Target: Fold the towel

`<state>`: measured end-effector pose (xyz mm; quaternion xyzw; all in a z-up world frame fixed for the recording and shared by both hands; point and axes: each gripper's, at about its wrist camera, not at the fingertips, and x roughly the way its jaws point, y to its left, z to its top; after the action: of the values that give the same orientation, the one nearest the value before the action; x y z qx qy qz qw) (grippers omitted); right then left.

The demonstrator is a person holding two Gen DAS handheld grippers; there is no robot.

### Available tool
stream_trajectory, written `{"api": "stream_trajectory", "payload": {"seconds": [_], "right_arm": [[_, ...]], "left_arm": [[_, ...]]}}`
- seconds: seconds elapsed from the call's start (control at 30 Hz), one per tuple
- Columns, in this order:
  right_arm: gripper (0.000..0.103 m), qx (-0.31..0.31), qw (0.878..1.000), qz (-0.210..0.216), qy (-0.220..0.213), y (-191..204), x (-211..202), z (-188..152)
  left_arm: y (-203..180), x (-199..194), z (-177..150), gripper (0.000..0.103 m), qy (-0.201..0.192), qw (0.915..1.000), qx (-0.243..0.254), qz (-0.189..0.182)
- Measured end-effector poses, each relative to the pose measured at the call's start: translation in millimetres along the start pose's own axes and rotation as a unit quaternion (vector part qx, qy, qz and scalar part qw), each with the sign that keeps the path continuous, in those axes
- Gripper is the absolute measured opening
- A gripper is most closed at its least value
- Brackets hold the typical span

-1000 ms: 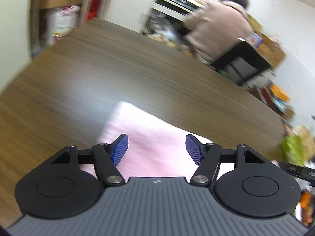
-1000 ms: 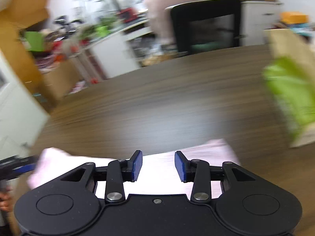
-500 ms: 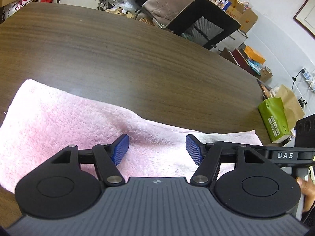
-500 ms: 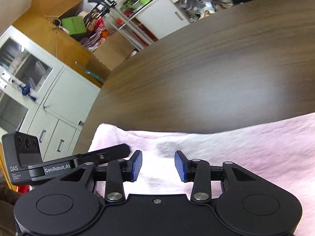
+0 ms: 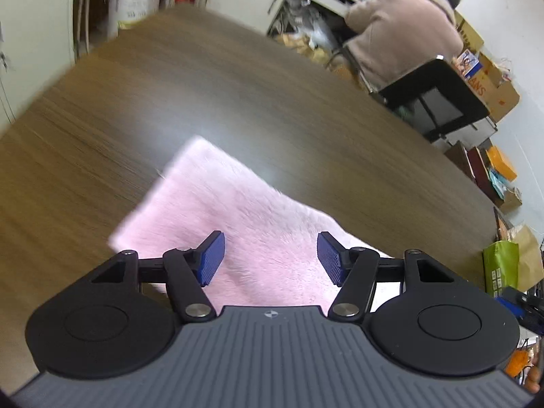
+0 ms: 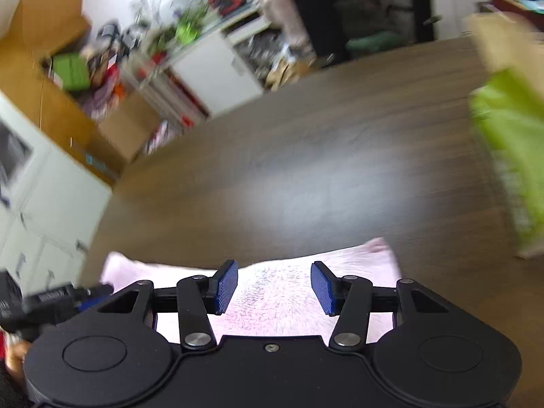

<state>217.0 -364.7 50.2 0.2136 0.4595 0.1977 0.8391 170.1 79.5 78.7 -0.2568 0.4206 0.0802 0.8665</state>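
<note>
The room is bright. Both pictures bend at the edges and go dark in the corners. A white shine sits on the desk [image 6: 306,197]. The right view is very blurry, and the green bag [image 6: 510,142] is smeared. The towel [image 5: 244,210] glows pale.

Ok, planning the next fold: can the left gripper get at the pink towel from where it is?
Probably yes: the left gripper is open over the towel, with nothing between its pads and the cloth.

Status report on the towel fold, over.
Left gripper and right gripper: jaws open, holding nothing, above the towel. Pink towel flat on the table. Green bag off right, not in the way.
</note>
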Motion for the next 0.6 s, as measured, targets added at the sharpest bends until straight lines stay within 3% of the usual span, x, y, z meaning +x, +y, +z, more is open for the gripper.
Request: {"api": "stream_trajectory", "payload": {"seconds": [0.1, 0.2, 0.27, 0.37, 0.43, 0.5, 0.53, 0.6], "right_arm": [[0.06, 0.042, 0.999, -0.006, -0.013, -17.2, -36.0, -9.4], [0.068, 0.057, 0.997, -0.047, -0.018, -27.3, -60.3, -29.0], [0.068, 0.116, 0.991, -0.068, -0.017, -33.9, -66.5, -46.4], [0.074, 0.18, 0.979, -0.092, -0.024, -34.6, -70.7, -75.2], [0.074, 0.205, 0.973, -0.108, -0.023, -31.0, -70.6, -90.7], [0.074, 0.231, 0.966, -0.119, -0.021, -23.2, -65.4, -97.9], [0.075, 0.243, 0.962, -0.123, -0.019, -19.2, -62.5, -100.8], [0.084, 0.255, 0.958, -0.128, -0.019, -12.9, -56.9, -102.7]], "left_arm": [[3.7, -18.9, 7.1, 0.065, -0.002, 0.9999, 0.01, 0.0], [9.7, -21.8, 13.5, 0.065, 0.009, 0.9998, 0.019, -0.004], [14.3, -17.8, 17.5, 0.066, 0.021, 0.9995, 0.022, -0.01], [22.9, -11.1, 23.0, 0.08, 0.033, 0.9989, 0.029, -0.016], [25.7, -8.2, 25.5, 0.08, 0.044, 0.9978, 0.046, -0.022], [27.8, -5.8, 30.1, 0.091, 0.055, 0.9963, 0.061, -0.025], [29.1, -5.3, 32.4, 0.091, 0.058, 0.996, 0.063, -0.025], [31.4, -4.1, 36.9, 0.091, 0.067, 0.9956, 0.058, -0.031]]}}
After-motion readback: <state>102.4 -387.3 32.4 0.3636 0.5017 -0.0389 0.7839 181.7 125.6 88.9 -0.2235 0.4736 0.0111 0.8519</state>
